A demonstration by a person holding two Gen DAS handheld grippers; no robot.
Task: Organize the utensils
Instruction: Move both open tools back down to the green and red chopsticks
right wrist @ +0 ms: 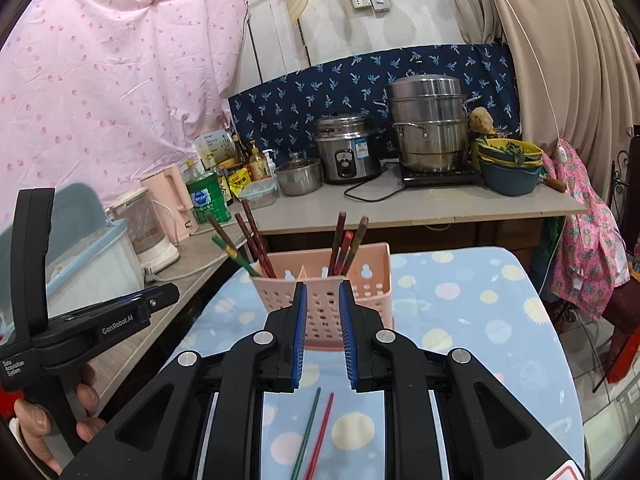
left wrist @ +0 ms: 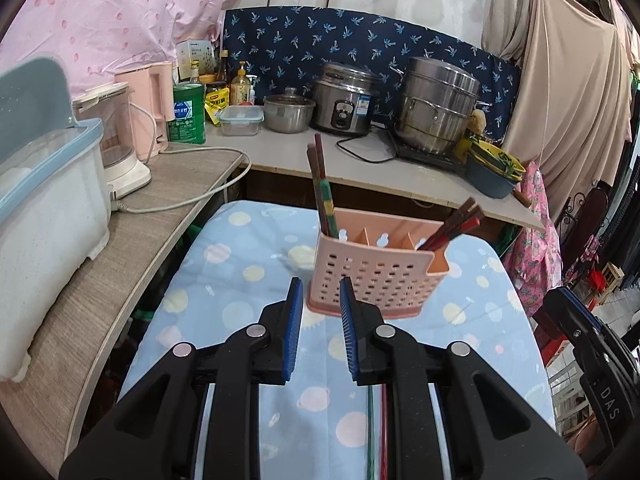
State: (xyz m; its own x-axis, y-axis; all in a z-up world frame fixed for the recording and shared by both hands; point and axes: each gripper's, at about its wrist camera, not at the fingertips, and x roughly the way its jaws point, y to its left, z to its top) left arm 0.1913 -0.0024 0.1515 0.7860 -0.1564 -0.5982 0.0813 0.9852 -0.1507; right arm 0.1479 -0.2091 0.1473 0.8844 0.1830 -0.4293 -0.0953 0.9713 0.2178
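Observation:
A pink perforated utensil holder (left wrist: pixel 372 268) with compartments stands on the blue planet-print table cover (left wrist: pixel 248 280); it also shows in the right wrist view (right wrist: pixel 324 292). Chopsticks (left wrist: pixel 322 188) stand in its left compartment and more chopsticks (left wrist: pixel 452 226) lean in its right one. A green chopstick (right wrist: pixel 306 434) and a red chopstick (right wrist: pixel 320 436) lie loose on the cover, just below my right gripper (right wrist: pixel 323 292). My left gripper (left wrist: pixel 322 284) is open and empty, just short of the holder. My right gripper is open and empty too.
A white dish box (left wrist: pixel 44 216) with a blue lid, a blender (left wrist: pixel 120 148) and a pink kettle (left wrist: pixel 152 108) stand on the left counter. A rice cooker (left wrist: pixel 344 100), steamer pot (left wrist: pixel 436 108), small pot and bottles fill the back counter. Curtains hang right.

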